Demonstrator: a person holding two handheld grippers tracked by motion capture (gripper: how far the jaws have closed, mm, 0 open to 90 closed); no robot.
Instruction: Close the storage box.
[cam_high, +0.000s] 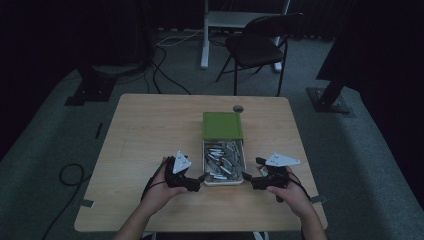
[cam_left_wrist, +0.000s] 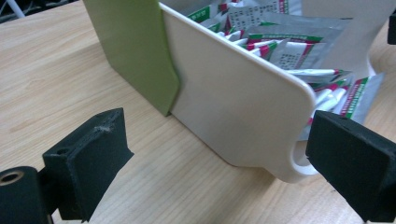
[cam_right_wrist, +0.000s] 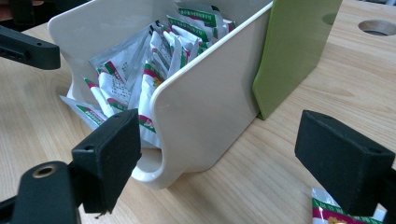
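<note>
**Both claws flank the near end of the sachet box**

I hold my left claw (cam_high: 201, 178) at the near left corner of the cream plastic box (cam_high: 223, 182), and my right claw (cam_high: 246, 176) at its near right corner. Both rest low over the wooden counter (cam_high: 145, 130), close to its near edge, with my hands (cam_high: 159, 192) coming in behind them.

In the left gripper view, my left claw's jaws stand wide apart with nothing between them; the box's cream side wall (cam_left_wrist: 233, 102) lies just ahead, and the right-hand jaw sits just beside the box's rounded near corner. In the right gripper view, my right claw's jaws are likewise spread apart and empty, set either side of the box's near corner (cam_right_wrist: 196, 112).

The box sits in the middle of the counter, a little toward the near side. Its open near half is crammed with foil sachets (cam_right_wrist: 140, 65) printed in green, red and white, standing at all angles. A green lid (cam_high: 222, 125) covers the far half. One loose sachet (cam_right_wrist: 343, 213) lies flat on the counter under my right claw's right-hand jaw. Beyond the box there is a round hole (cam_high: 238, 108) in the counter's far edge.
</note>
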